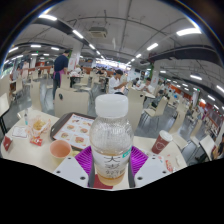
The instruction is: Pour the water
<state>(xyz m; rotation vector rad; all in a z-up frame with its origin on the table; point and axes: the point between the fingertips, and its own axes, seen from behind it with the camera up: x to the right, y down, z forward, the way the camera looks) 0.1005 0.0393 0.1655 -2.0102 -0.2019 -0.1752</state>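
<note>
- early in the task, by the look of it: bottle (111, 140) upright with its white cap on, nothing tilted, no water seen flowing anywhere.
- likely left to do: get the cap off, carry the bottle over a cup, tip and pour; none of that shown as begun.
- gripper (111, 168) at the bottom centre of the frame, fingers closed in on the bottle's lower body, one pink pad (86, 160) at each side and no gap visible between pad and plastic, so judged a firm hold on the bottle.
- bottle filling the lower middle of the frame, clear, with a pale label on its belly and pale liquid inside, level hard to read.
- base of the bottle hidden low between the fingers; cannot tell whether resting on the table (30, 150) or lifted off it.
- small pinkish cup (60, 150) at lower left, just beside the left finger, a plausible target for the pour.
- reddish cup (162, 142) at lower right, near the right finger, another possible target.
- tray (74, 127) with printed paper behind the bottle, left of centre.
- a further cup (38, 125) at mid left, beyond the pinkish one.
- people seated at tables in the upper middle of the frame, well apart from the work.
</note>
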